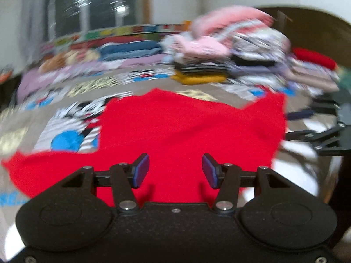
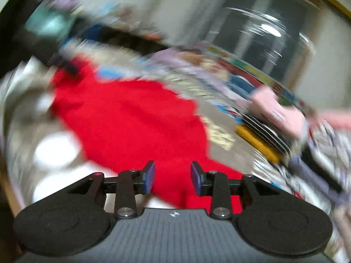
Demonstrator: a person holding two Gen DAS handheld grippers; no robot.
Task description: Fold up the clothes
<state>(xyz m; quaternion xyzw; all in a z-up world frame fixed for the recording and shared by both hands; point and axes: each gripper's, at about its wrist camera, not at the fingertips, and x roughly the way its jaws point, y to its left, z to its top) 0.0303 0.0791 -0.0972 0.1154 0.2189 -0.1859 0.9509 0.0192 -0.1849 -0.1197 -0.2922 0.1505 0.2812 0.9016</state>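
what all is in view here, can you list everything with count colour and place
red garment: one, red, spread on the patterned cover in front of both grippers
patterned cover: one, grey-brown with cartoon prints, under the garment
clothes stack: one, yellow at the bottom, stripes and pink above, behind the garment
loose clothes heap: count unclear, pink, white, red, far right
left gripper: one, black, blue pads, open
right gripper: one, black, blue pads, open

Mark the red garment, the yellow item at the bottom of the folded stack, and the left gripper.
red garment (image 1: 186, 122): left wrist view, middle of the spread cloth.
yellow item (image 1: 197, 79): left wrist view, its front edge under the stack.
left gripper (image 1: 175, 171): left wrist view, midway between the open fingertips.
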